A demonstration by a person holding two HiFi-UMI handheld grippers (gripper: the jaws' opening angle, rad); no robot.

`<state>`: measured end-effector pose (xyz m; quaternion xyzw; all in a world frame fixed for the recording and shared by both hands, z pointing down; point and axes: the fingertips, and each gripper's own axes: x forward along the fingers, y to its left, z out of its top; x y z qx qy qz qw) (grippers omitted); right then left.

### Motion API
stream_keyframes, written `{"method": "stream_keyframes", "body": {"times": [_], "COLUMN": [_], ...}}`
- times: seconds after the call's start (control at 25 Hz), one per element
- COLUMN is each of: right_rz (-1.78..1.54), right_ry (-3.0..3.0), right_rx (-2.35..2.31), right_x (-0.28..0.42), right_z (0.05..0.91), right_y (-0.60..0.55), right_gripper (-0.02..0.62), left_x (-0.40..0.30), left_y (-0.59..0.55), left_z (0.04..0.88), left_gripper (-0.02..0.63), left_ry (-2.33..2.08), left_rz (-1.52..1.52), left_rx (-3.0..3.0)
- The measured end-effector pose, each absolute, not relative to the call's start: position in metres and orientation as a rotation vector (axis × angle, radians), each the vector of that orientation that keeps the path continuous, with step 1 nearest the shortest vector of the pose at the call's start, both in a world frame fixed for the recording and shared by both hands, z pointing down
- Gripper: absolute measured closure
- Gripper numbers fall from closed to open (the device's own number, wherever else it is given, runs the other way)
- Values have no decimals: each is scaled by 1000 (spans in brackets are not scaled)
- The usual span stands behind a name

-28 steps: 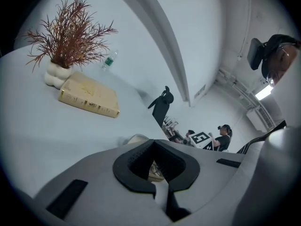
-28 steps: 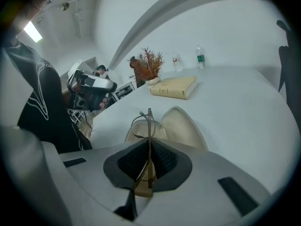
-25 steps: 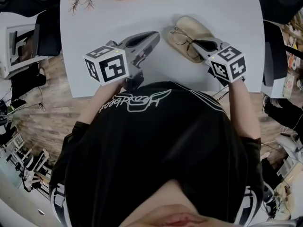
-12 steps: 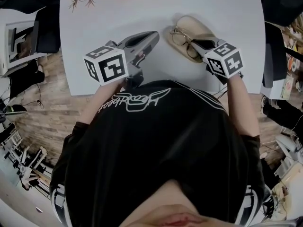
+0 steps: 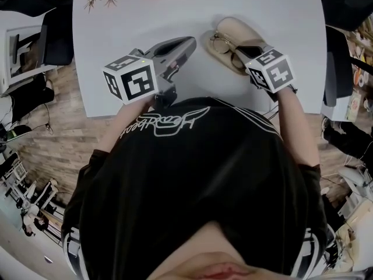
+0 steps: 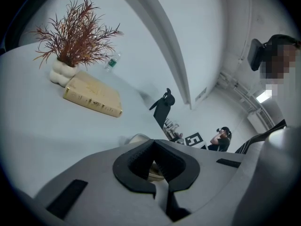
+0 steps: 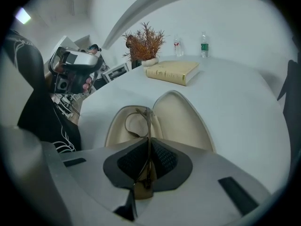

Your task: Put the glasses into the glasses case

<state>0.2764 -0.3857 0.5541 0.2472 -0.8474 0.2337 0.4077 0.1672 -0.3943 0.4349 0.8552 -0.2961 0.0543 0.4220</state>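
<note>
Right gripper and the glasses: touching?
Touching. Right gripper view: the right gripper is pinched shut on the glasses over the open glasses case.

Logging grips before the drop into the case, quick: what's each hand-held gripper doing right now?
Left hand-held gripper: closed, nothing held.
Right hand-held gripper: closed on the glasses.

The table (image 5: 134, 22) is pale grey-white. The glasses case (image 5: 236, 28) is beige with a cream lining. The glasses (image 7: 148, 131) have a thin brown-gold frame. The left tool (image 6: 156, 166) and right tool (image 7: 148, 159) are grey with black pads (image 7: 164, 160). Each marker cube (image 5: 131, 79) is white with black squares. The book (image 7: 171, 72) is tan. The plant (image 6: 77, 32) is rust-red and its vase (image 6: 61, 73) is white. The shirt (image 5: 192, 174) is black with white script.
</note>
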Motion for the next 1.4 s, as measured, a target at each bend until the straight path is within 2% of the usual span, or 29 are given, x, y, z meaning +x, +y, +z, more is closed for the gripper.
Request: {"method": "stream_keyframes", "body": {"times": [0.4, 0.52, 0.64, 1.08, 1.4], "right_rz": [605, 617, 627, 486, 449], "right_ry": [-2119, -2132, -2147, -2278, -2489], "right_rx": [669, 726, 782, 1217, 1356], "right_x": [279, 282, 286, 289, 234], "right_z": [555, 550, 542, 452, 373], "right_y": [-384, -385, -384, -360, -276], "right_gripper": [567, 478, 460, 448, 449], "left_x": [157, 154, 153, 125, 86], "left_y": [-386, -383, -377, -330, -265], "left_z": [427, 426, 421, 387, 349], "left_gripper": [600, 600, 600, 600, 601], "left_ry": [-749, -744, -731, -665, -594], "left_rz": [125, 121, 120, 104, 92], "left_rx": [2150, 2154, 2164, 2242, 2347]}}
